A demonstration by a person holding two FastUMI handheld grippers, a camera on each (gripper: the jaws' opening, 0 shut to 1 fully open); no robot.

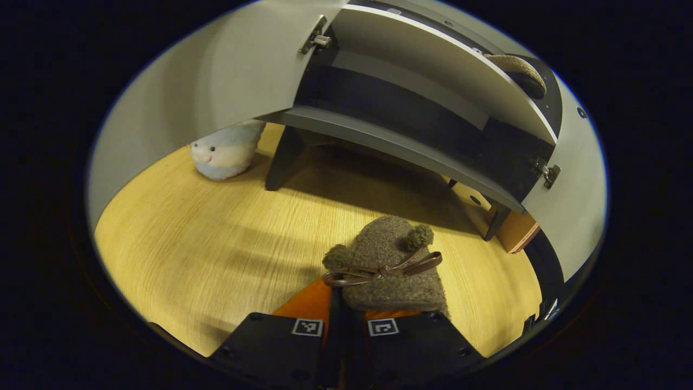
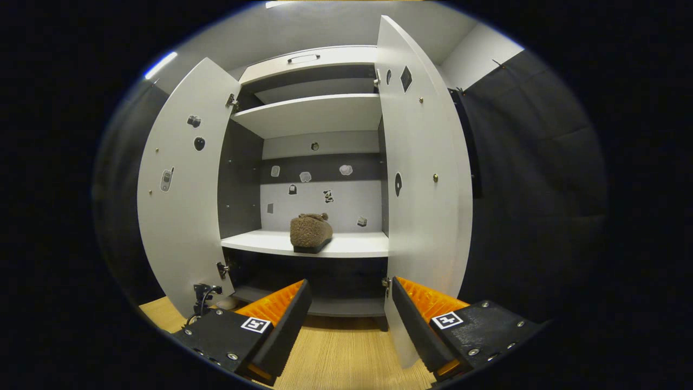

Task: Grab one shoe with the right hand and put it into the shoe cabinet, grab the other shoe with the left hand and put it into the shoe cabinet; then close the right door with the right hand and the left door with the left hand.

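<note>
Gripping the second shoe (image 1: 391, 268) by its rear edge, left gripper (image 1: 346, 319) fingers drawn together and clamped on it, just above the wooden floor (image 1: 216, 249) before the shoe cabinet (image 1: 411, 108). Both doors swung open: left door (image 2: 181, 189), right door (image 2: 419, 179). First shoe (image 2: 310, 232) already set on the middle shelf (image 2: 357, 246), toe toward the right. Right gripper (image 2: 349, 319) held with fingers spread apart, holding nothing, aimed at the cabinet opening. Plush toy (image 1: 224, 151) resting on the floor beside the cabinet's leg.
</note>
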